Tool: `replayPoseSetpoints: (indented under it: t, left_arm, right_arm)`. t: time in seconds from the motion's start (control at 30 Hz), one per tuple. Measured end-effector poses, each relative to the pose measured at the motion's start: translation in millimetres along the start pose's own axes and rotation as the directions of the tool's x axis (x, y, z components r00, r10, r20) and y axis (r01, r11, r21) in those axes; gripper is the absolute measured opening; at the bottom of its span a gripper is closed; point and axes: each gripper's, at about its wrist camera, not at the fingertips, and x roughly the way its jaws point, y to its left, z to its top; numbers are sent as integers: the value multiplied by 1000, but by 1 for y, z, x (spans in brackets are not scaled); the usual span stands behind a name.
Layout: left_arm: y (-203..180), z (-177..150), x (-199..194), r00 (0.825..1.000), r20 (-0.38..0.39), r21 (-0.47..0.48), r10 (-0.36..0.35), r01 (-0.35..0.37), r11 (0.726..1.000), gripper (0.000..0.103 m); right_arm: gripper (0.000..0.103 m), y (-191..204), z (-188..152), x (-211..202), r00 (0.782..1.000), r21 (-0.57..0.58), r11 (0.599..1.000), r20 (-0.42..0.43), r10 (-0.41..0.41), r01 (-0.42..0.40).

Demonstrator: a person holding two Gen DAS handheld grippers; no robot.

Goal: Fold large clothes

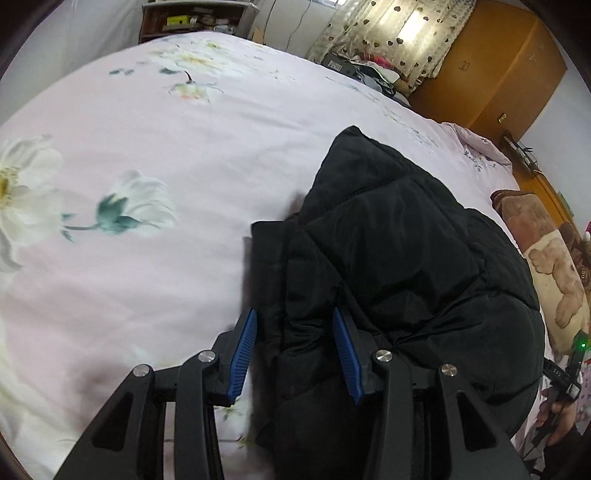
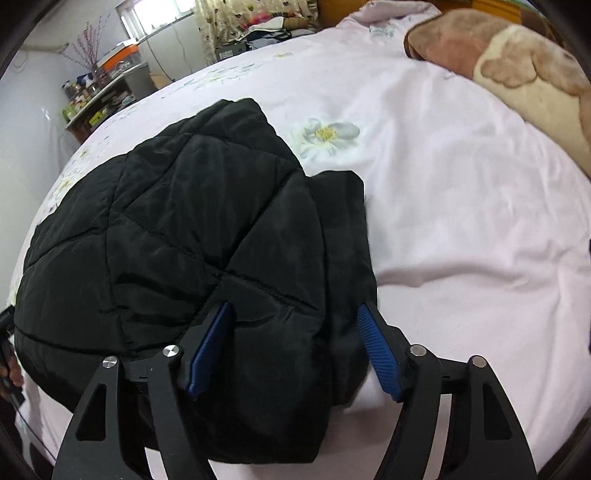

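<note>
A black quilted puffer jacket [image 1: 399, 251] lies folded in a thick bundle on the pink floral bed sheet [image 1: 147, 147]. My left gripper [image 1: 295, 314] is open, its blue-padded fingers either side of the jacket's near left edge. In the right wrist view the jacket [image 2: 177, 229] fills the left half. My right gripper [image 2: 295, 310] is open wide, its fingers astride the jacket's near right corner. Whether the pads touch the fabric I cannot tell.
A brown and cream plush blanket [image 2: 517, 74] lies at the bed's right side, also in the left wrist view [image 1: 546, 266]. A cluttered shelf [image 1: 192, 22] and curtains [image 1: 391, 33] stand beyond the bed, an orange wardrobe [image 1: 487, 74] at the right. Pink sheet [image 2: 461, 221] stretches right of the jacket.
</note>
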Motion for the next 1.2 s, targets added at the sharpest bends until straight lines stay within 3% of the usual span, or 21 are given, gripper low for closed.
replayPoseSetpoints:
  t: [0.07, 0.2, 0.47, 0.53, 0.7, 0.93, 0.97, 1.07, 1.2]
  left_arm:
    - [-2, 0, 4, 1000, -9, 8, -7, 7, 1000, 47]
    - [0, 3, 9, 1000, -23, 21, 1, 0, 1000, 60]
    - [16, -16, -4, 995, -36, -46, -90, 88, 995, 60]
    - [20, -19, 0, 993, -40, -69, -114, 111, 991, 66]
    - [14, -8, 13, 995, -40, -46, -87, 85, 995, 74]
    - [13, 1, 21, 993, -44, -33, -108, 106, 994, 78]
    - [14, 0, 21, 993, -44, -36, -113, 112, 993, 78]
    - [16, -6, 18, 992, -41, -36, -122, 120, 992, 78]
    - [17, -6, 24, 988, -49, -33, -149, 147, 989, 78]
  right_arm:
    - [71, -3, 1, 3, 1000, -3, 1000, -10, 15, -16]
    - [72, -9, 10, 13, 998, 8, 998, -26, 57, -56]
    - [73, -21, 4, 12, 983, 73, 983, -63, 171, -167]
    - [73, -26, -2, 12, 977, 76, 977, -65, 202, -197]
    - [85, -33, 2, 26, 972, 91, 970, -54, 229, -223]
    - [87, -42, 7, 42, 957, 142, 949, -42, 288, -280]
    - [86, -43, 5, 43, 953, 160, 944, -47, 300, -290]
    - [67, -40, -1, 37, 940, 173, 929, -42, 339, -327]
    - [65, -42, -4, 37, 937, 154, 930, -54, 346, -335]
